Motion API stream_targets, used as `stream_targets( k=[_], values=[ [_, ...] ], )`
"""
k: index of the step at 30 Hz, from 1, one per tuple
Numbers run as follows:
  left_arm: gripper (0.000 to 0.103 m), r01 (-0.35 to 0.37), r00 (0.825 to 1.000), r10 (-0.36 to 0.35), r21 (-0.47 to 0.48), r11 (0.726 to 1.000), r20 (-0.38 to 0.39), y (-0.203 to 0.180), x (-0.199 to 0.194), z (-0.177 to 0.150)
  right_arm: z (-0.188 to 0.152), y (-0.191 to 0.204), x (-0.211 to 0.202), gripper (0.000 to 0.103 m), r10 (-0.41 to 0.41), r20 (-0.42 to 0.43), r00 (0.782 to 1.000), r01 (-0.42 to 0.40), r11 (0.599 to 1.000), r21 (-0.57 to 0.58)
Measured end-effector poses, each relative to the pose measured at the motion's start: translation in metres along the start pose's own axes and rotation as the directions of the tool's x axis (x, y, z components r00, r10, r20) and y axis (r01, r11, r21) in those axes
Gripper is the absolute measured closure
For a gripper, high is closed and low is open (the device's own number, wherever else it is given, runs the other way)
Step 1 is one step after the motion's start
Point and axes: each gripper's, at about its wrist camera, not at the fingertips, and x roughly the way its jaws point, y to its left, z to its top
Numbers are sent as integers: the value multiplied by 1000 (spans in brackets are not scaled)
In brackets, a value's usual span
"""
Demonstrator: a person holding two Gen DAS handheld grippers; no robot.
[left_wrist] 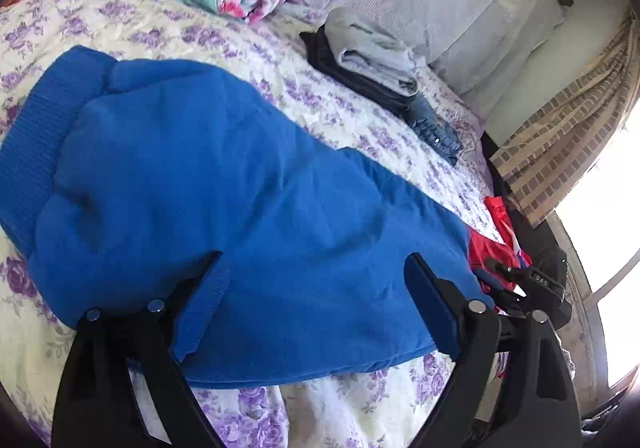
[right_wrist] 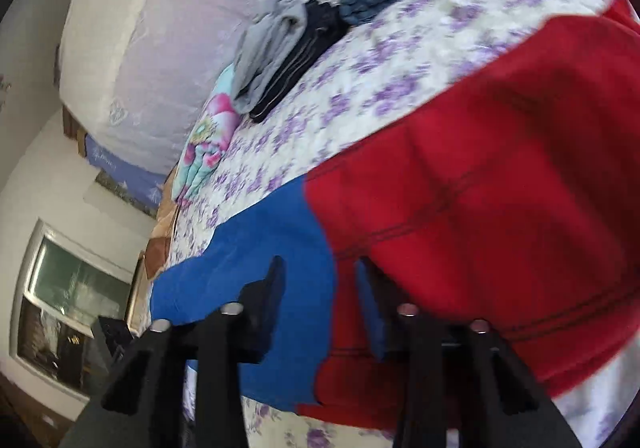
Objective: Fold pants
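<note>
Left wrist view: blue pants (left_wrist: 224,184) folded on the floral bed (left_wrist: 340,404), long axis running away toward the ribbed waistband, near edge lying between the left gripper (left_wrist: 314,280) fingers, spread wide, released. Right wrist view, blurred: right gripper (right_wrist: 320,288) fingers narrowed, seemingly clear of cloth, over the blue-red seam; red pants (right_wrist: 500,208) beside, nearer this hand.

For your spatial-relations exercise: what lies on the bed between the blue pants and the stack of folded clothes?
Only bare floral bedspread separates the blue pants from the folded stack, in the left wrist view.
</note>
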Motion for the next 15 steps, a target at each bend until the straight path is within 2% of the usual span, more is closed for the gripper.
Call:
stream_targets(
  k=[2, 3, 4, 6, 9, 11, 15],
  values=[
    [17, -12, 1000, 12, -11, 1000, 8, -4, -7, 0, 0, -8, -28, 52, 45, 53, 998, -47, 998, 44],
    [17, -11, 1000, 12, -22, 1000, 21, -6, -13, 0, -1, -9, -46, 39, 33, 97, 995, -37, 999, 36],
    [17, -8, 999, 9, -25, 1000, 32, -8, -17, 1, -2, -8, -67, 38, 6, 156, 988, -9, 1000, 20],
    [17, -3, 999, 4, -15, 1000, 49, -14, -23, 1, -4, -15, -100, 38, -22, 215, 976, 19, 1000, 18],
    [16, 21, 998, -21, -9, 1000, 54, -26, -21, -1, -9, -40, -128, 38, -72, 248, 966, 51, 995, 89],
    [16, 44, 998, -43, -9, 999, 35, -36, -15, -5, -12, -59, -133, 37, -108, 252, 962, 71, 986, 152],
    [16, 50, 998, -49, 39, 998, -35, -64, 5, -12, -9, -83, -122, 37, -80, 236, 968, 19, 968, 249]
  ],
)
